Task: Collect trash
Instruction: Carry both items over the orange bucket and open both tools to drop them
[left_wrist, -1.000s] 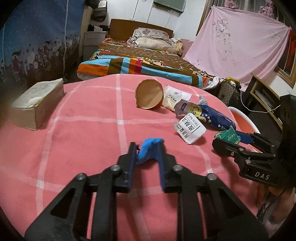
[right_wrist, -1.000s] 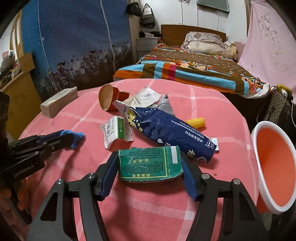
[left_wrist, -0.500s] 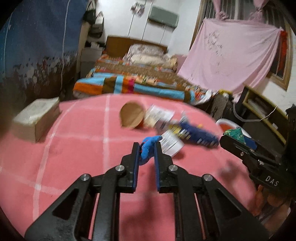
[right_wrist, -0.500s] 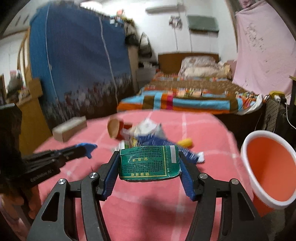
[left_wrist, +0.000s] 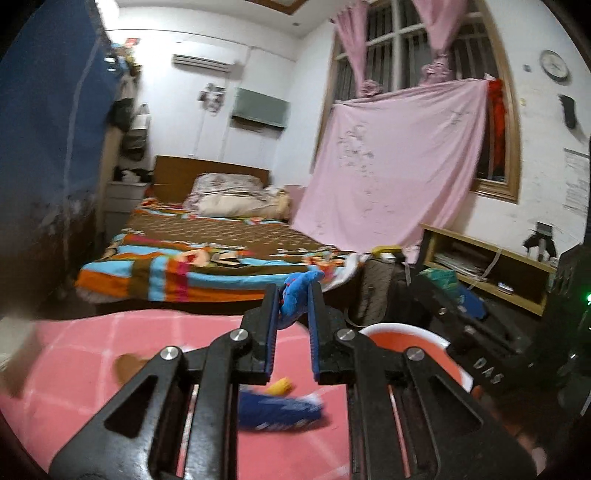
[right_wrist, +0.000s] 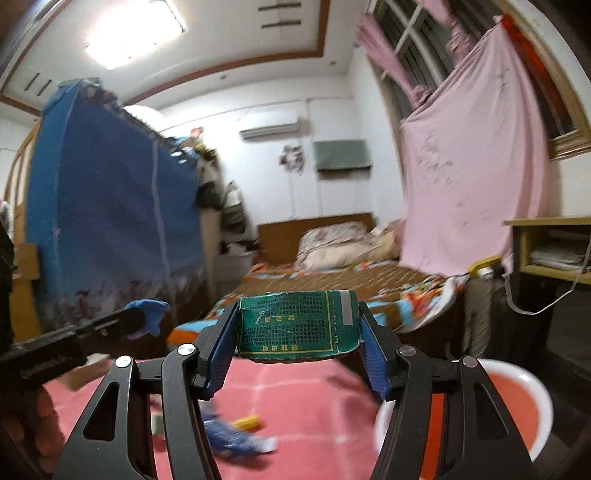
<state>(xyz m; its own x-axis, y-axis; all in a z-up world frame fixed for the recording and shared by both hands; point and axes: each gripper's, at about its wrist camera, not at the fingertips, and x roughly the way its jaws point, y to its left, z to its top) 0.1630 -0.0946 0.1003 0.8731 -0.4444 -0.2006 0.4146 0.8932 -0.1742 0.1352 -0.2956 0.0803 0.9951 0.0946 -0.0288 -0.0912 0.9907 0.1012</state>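
Your left tool (left_wrist: 291, 302) is clamped tight on a small blue scrap (left_wrist: 297, 295), and your right tool (right_wrist: 297, 325) holds a flat green packet (right_wrist: 299, 325) crosswise, a pad pressing on each end. A second ago both tools pointed down at the pink surface (left_wrist: 92, 343) with the litter spread just ahead of them. Now both have lifted and tipped up to nearly level, so the surface has dropped under the fingers and the bed (left_wrist: 207, 254) and far wall fill the view. That means both pickups are done and you are carrying two pieces at once toward the drop.

The orange bin (right_wrist: 532, 402) with the white rim sits low and to the right of your right tool, beyond the surface's edge. Neither piece is over it yet, and the packet is the closer of the two.

Below your left tool, the blue wrapper (left_wrist: 280, 410) and a small yellow piece (left_wrist: 280, 386) lie blurred on the surface, so there is more to collect.

The left view alone shows your right tool from the side, off to the right just past the bin's rim (left_wrist: 406, 328). The right view alone shows the packet's printed face and your left tool out to the left with the scrap poking from its tip, and more of the bin's mouth.
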